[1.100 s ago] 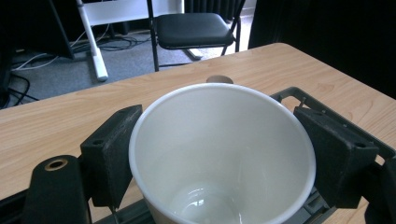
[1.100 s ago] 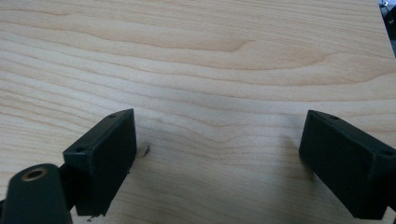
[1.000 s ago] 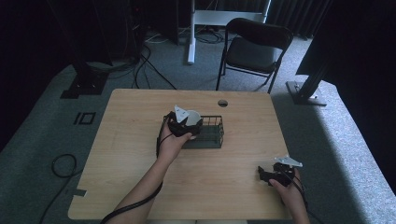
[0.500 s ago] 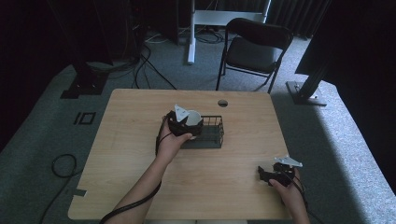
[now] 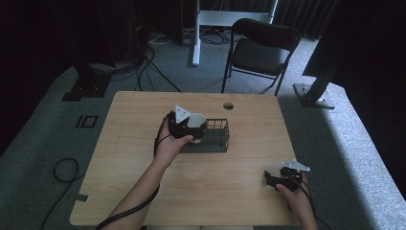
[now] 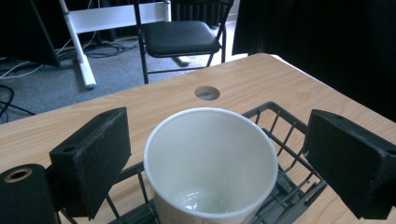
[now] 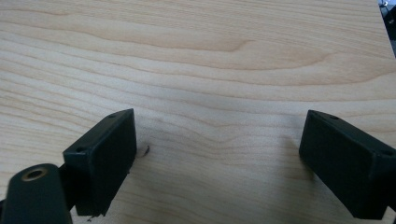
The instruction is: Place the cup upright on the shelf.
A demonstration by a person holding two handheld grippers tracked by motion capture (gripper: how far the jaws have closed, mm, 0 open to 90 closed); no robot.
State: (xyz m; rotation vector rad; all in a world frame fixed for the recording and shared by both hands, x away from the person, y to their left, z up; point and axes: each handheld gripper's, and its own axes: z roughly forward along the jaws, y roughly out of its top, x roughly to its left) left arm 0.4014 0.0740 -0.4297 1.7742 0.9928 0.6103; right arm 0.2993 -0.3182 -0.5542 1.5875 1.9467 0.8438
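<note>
My left gripper has just been opening; its jaws stand apart from the white paper cup between them, upright in the wire basket near table centre. The cup is light and crushable (empty, I judge), so I'd pinch gently below the rim. The basket wires crowd the jaws; the right gripper rests agape at five o'clock.
</note>
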